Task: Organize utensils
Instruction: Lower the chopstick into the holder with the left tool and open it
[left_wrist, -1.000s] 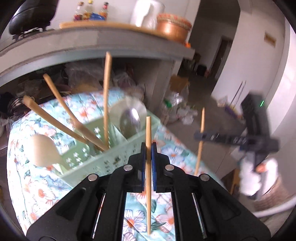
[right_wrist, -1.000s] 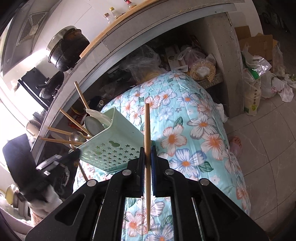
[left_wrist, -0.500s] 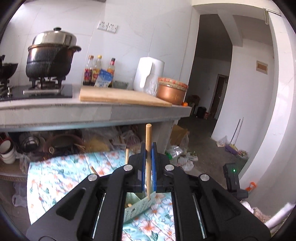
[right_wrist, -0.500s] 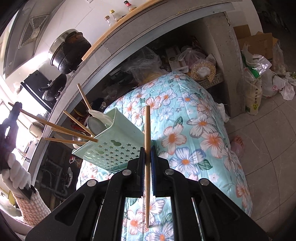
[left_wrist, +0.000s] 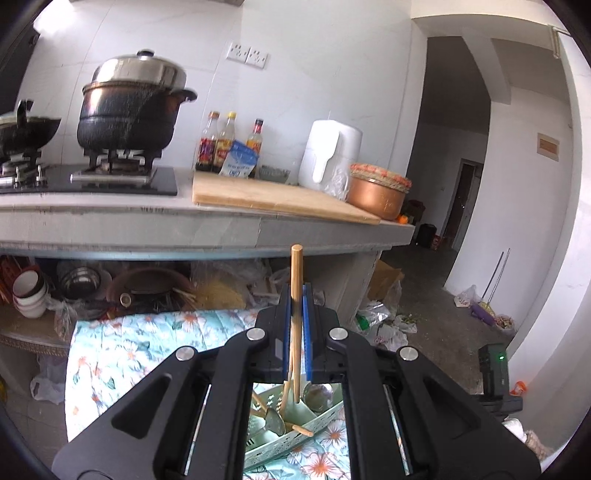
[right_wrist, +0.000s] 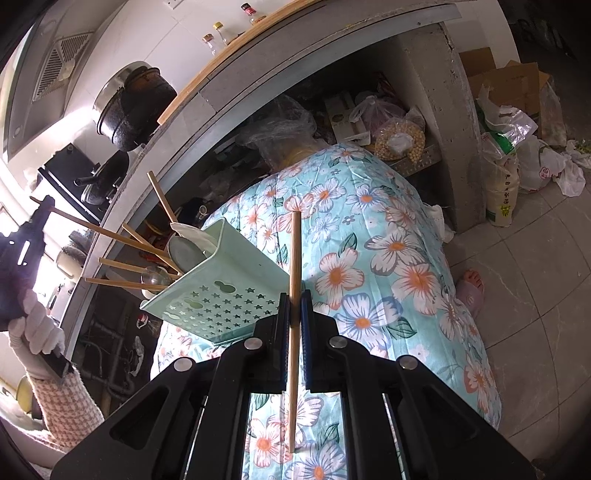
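My left gripper (left_wrist: 295, 291) is shut on a wooden chopstick (left_wrist: 296, 269) that stands nearly upright between the blue pads. Its lower end hangs over the pale green utensil basket (left_wrist: 273, 441), which holds spoons and more chopsticks. In the right wrist view, my right gripper (right_wrist: 294, 299) is shut on a second wooden chopstick (right_wrist: 294, 254), just right of the tilted-looking basket (right_wrist: 225, 284) on the floral cloth (right_wrist: 399, 254). The left gripper (right_wrist: 37, 218) shows at the left edge, its chopstick (right_wrist: 92, 227) slanting toward the basket's mouth; whether the tip is inside I cannot tell.
A concrete counter (left_wrist: 207, 229) carries a big pot (left_wrist: 129, 110) on a stove, sauce bottles, a wooden board (left_wrist: 280, 199) and a copper bowl (left_wrist: 378, 192). Bowls, pans and bags crowd the shelf under it. A gloved hand (right_wrist: 40, 328) holds the left gripper. Bags and a box (right_wrist: 513, 85) lie on the tiled floor.
My left gripper has risen and tipped upward with its chopstick, so the basket has dropped below its fingers and the countertop has come into view. The right gripper has stayed still.
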